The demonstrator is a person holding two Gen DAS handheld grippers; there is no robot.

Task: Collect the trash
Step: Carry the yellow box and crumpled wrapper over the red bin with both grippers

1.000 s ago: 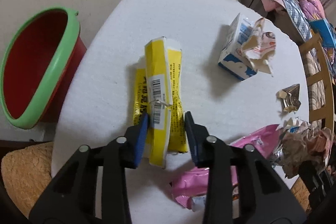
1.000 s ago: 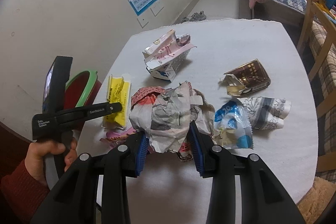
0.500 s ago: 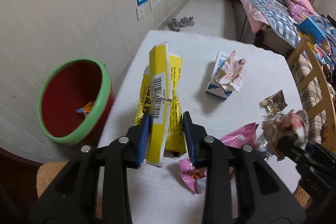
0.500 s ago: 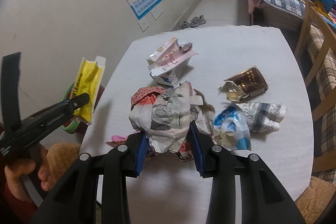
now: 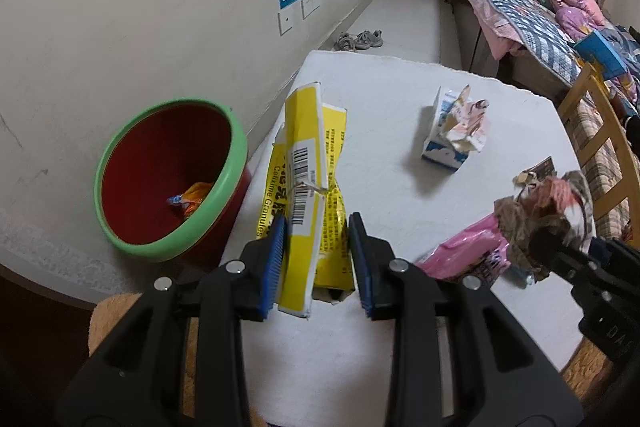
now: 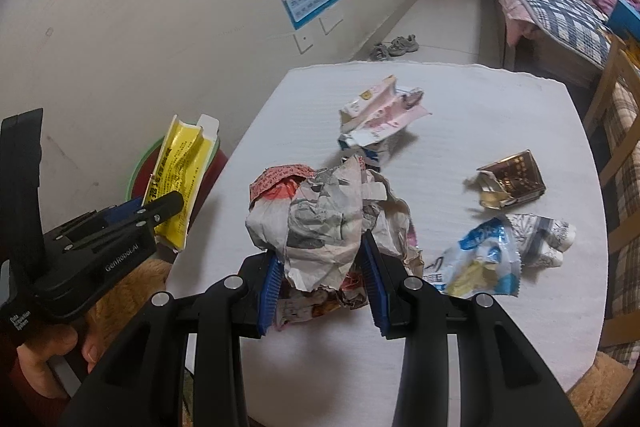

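Both tongs were clamped on light, crushable trash, left tongs [image 5: 318, 267] pinching the yellow box [image 5: 306, 187] low beside the bin [image 5: 168, 179], right tongs [image 6: 322, 281] squeezing crumpled paper [image 6: 328, 223].

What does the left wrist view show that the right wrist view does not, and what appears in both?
Only the left wrist view looks into the red bin, where an orange wrapper lies, and shows the pink wrapper on the table. Only the right wrist view shows the gold box, the blue and white wrapper and the person's hand. Both share the white table, the yellow box held in the left tool, the crumpled paper held in the right tool, and the torn carton.
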